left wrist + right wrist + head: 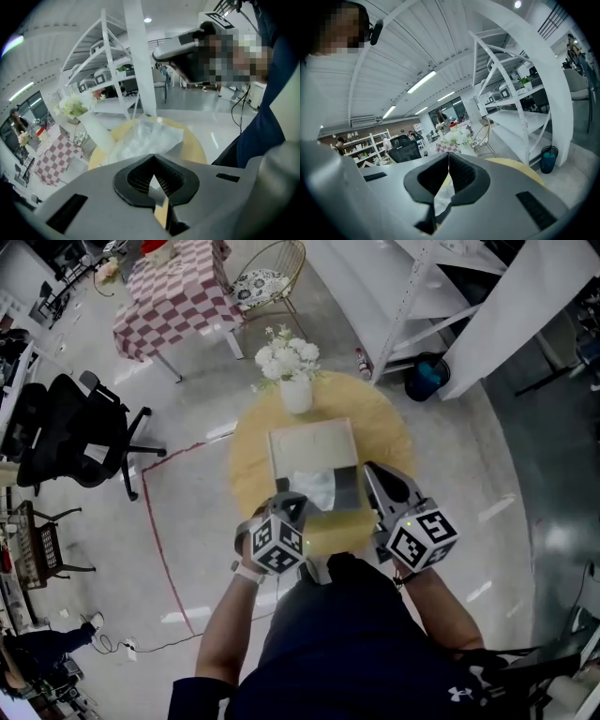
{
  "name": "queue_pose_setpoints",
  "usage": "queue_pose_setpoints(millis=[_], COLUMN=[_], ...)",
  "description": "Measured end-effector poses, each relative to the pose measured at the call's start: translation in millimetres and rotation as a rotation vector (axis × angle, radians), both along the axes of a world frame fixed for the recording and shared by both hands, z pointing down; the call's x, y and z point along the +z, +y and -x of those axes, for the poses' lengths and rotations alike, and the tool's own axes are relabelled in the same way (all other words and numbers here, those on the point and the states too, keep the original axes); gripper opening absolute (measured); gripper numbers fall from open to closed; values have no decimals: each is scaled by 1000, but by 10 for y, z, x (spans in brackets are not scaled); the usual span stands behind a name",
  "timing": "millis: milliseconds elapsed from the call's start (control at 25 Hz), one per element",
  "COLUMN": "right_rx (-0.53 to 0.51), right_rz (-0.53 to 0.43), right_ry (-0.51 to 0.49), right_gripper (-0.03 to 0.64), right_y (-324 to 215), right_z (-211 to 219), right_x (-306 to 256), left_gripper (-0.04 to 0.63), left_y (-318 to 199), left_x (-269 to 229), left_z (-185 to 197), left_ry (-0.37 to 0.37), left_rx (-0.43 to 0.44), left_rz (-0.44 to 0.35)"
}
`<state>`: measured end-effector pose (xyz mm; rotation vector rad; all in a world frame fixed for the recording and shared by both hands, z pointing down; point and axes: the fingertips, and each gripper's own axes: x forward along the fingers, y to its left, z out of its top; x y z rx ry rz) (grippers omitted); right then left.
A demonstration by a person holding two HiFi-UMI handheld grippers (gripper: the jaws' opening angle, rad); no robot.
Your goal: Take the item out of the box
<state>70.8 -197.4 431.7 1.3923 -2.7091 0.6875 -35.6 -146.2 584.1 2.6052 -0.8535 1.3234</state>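
1. Head view: the box [309, 439] stands open on the round yellow table [389, 423], just near of the vase of white flowers [292, 367]. The item [315, 486], a pale bundle in clear plastic wrap, lies inside the box, so it is not out yet. The left gripper [292, 502] sits at the box's near left corner and the right gripper [377, 482] at its near right side. Neither visibly grips the wrap.

2. Left gripper view: the left gripper [153, 180] has its jaws clenched tip to tip. Only a thin slit shows white and yellow behind them, and nothing is clearly pinched. The wrapped item [147, 138] lies just beyond the tips, and the vase [96, 129] stands far left.

3. Right gripper view: the right gripper [448, 176] is likewise closed at the tips. Crinkled white, probably the wrap, shows through the slit below. The table [520, 169] edge curves off to the right.

4. Judgement: the opening looks done. Grasping the item and lifting it out remain.
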Motion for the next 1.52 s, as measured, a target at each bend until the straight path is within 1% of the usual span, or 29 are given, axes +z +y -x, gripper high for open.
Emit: queue_pose_setpoints(millis=[120, 280, 360, 480, 640, 800, 920, 1000, 1160, 1520], right_rx=[3, 8, 16, 35, 58, 63, 66, 63, 64, 64], right_rz=[-31, -56, -74, -103, -137, -215, -256, -276, -309, -307], right_ry=[7, 23, 30, 35, 9, -42, -54, -58, -68, -70], right_gripper=[12, 12, 12, 12, 12, 12, 12, 12, 12, 12], right_y=[-15, -9, -23, -47, -37, -3, 16, 16, 26, 64], right_z=[6, -20, -55, -103, -115, -83, -51, -33, -16, 59], right_x=[-96, -212, -291, -419, -597, -830, -968, -1044, -1193, -1325], left_gripper=[15, 15, 15, 15, 15, 15, 15, 15, 15, 15], left_y=[-21, -12, -32, -57, -56, -76, -92, -100, -87, -29], left_x=[-206, -457, -594, -814, -1130, -1447, -1685, -1821, -2043, -2437], left_z=[26, 46, 50, 31, 9, 39, 98, 137, 203, 299], left_ry=[48, 177, 220, 268, 326, 384, 437, 462, 486, 548], left_rx=[-36, -101, -119, -117, -109, -125, -148, -159, -171, -182], left_rz=[-47, -56, -67, -99, -147, -214, -265, -295, -348, -454])
